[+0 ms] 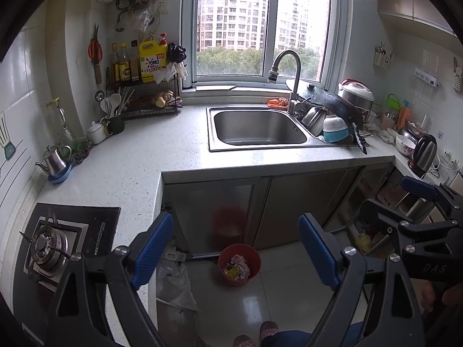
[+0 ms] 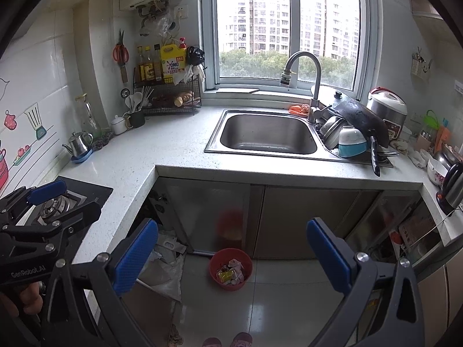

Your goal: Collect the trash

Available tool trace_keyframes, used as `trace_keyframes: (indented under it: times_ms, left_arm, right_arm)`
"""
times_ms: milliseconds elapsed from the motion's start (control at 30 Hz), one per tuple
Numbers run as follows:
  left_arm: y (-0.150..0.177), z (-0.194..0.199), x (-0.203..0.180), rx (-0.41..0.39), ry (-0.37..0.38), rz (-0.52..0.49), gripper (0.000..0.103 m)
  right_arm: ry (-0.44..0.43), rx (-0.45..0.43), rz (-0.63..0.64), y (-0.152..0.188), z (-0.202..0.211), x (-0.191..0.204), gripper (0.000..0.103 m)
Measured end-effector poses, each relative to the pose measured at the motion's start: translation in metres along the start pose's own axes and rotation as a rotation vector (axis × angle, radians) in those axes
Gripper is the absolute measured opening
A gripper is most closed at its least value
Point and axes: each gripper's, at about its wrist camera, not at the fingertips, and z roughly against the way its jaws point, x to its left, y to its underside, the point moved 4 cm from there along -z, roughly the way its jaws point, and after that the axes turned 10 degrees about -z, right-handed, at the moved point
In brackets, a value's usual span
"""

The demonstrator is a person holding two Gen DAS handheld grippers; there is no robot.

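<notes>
On floor: red bin (image 1: 239,264) holding trash (image 1: 238,267) | both grippers' fingers apart

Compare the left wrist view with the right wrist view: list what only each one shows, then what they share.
Only the left wrist view: the whole electric kettle at the right counter end, and the right tool seen from the side.

Only the right wrist view: the cartoon wall stickers on the tiles, and the left tool from the side over the gas burner.

Both: the red trash bin holding wrappers on the floor, the empty sink, the faucet and the black wok on stacked dishes.
</notes>
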Motion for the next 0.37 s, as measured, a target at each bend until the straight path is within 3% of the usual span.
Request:
trace_keyframes:
  times_ms: [367]
  left_arm:
    - [0.0019,0.0006,-0.0033,0.009,0.024,0.02,0.087]
  right_arm:
    - [-0.008,-0.002,-0.01,0.0032,0.0027,0.0057,0.103]
